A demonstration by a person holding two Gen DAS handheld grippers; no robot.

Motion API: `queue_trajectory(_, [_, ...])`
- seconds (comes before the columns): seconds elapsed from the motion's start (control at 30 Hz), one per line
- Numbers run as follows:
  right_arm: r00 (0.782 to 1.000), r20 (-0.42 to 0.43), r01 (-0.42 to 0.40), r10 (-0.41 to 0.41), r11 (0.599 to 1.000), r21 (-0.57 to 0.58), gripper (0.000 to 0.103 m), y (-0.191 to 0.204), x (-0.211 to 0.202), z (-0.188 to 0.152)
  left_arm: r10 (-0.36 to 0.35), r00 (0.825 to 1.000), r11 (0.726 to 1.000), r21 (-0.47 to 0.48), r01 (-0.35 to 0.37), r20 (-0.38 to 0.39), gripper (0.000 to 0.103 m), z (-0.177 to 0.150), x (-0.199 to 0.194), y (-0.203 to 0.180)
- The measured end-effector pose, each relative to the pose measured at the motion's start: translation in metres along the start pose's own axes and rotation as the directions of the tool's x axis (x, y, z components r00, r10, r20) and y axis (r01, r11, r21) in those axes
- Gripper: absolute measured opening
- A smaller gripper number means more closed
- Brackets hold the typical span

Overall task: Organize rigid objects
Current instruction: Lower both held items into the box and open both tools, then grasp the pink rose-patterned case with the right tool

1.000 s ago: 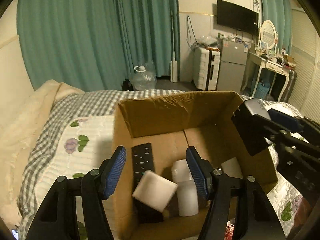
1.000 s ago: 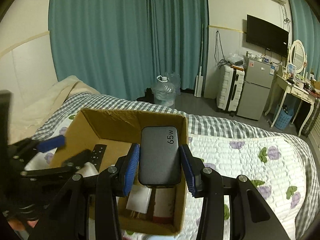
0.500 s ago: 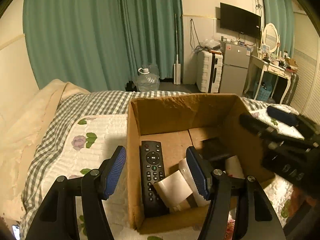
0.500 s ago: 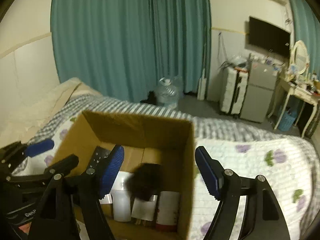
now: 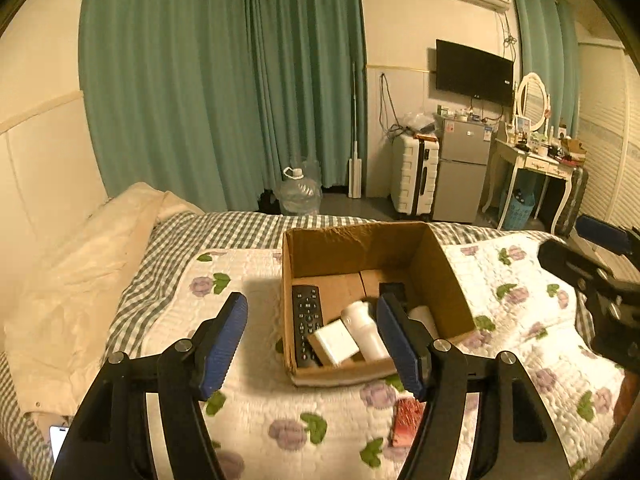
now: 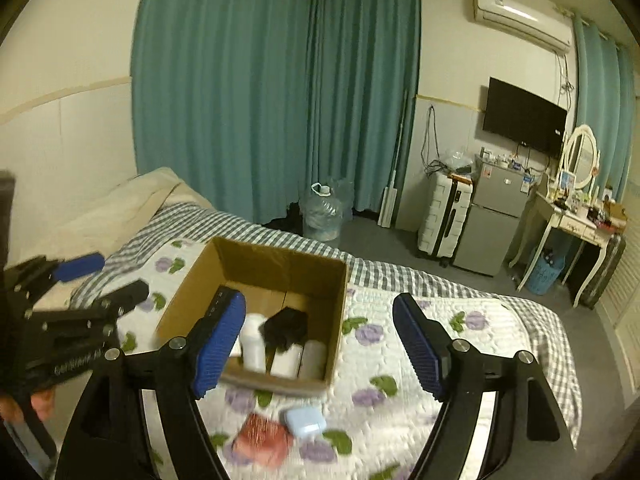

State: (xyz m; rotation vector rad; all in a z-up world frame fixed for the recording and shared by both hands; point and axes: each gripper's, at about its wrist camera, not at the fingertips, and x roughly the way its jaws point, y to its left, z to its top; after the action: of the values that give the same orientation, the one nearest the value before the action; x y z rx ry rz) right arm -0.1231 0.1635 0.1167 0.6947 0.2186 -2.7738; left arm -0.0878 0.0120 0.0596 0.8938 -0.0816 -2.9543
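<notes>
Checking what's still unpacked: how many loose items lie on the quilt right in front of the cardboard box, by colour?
red packet: 1
light blue case: 1
Total: 2

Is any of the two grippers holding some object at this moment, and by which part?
Nothing is held. The left gripper and the right gripper are both open, with only air between their blue pads, above the brown cardboard box.
</notes>
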Motion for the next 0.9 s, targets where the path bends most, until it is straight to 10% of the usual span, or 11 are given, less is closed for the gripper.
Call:
queue_trajectory(0.37, [0.994,-0.106,-0.025,0.028,0.999,0.026,0.076,0.013,-0.013,-0.087,0.020,0.998,1.000,0.008,-0.020,-0.054,0.070,-0.056,-0.005,-0.005])
queue_trajectory(0.9, [0.917,-0.388,-0.053,0.089,0.993,0.102,0.076,0.046,0.079,-0.169,0.050,0.971,0.999,0.025,-0.045,-0.233,0.070,-0.137,0.063,0.002])
